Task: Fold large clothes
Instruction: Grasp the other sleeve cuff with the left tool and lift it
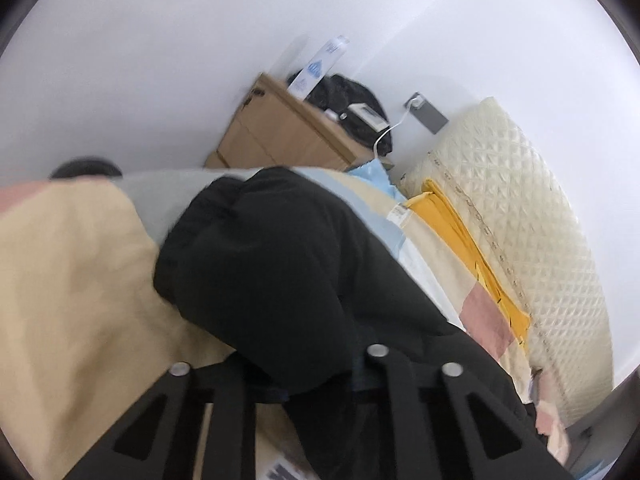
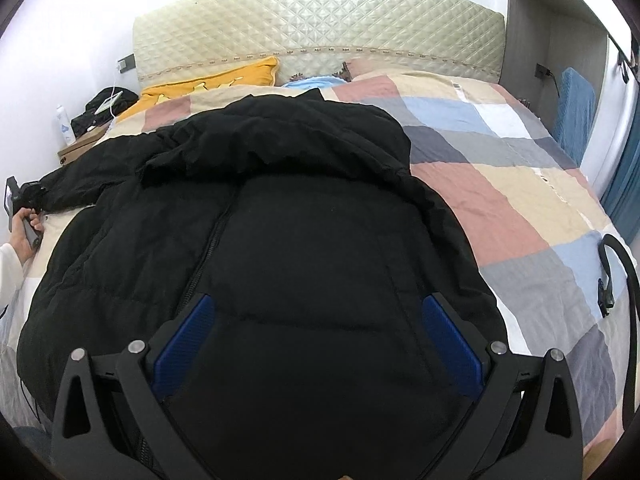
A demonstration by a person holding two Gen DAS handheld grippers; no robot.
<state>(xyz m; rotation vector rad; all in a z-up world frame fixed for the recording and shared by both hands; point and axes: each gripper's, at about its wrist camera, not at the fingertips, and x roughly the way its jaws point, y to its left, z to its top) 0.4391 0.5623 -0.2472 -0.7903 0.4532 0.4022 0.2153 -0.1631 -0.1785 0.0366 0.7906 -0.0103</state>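
Lying spread on the patchwork quilt point(image 2: 500, 200) of the bed: one black padded jacket point(image 2: 280, 240), zip side up, hood or collar bunched toward the quilted headboard point(image 2: 320, 20), one sleeve stretched out toward the wooden nightstand point(image 1: 276, 128).

Right gripper point(image 2: 316, 344): poised over the jacket's lower body, the end farthest from the headboard; blue pads point(image 2: 184, 344) wide apart, nothing between them.

Left gripper point(image 1: 312, 384): at the sleeve end, nightstand side of the jacket. Black fabric bulges between its fingers and hides the tips; it appears to have the sleeve pinched, though the closing itself is not visible.

Handling, judged: bulky, soft, puffy fill; light for its size; the shell probably slick, so thin pinches may slip. It will spring back instead of creasing flat.

Where to grip, judged: cuff, hem edge and shoulder seams, where layers are firm; avoid the puffy mid-panels.

Also present: yellow pillow point(image 2: 208, 80) and a blue pillow point(image 2: 312, 81) at the headboard.
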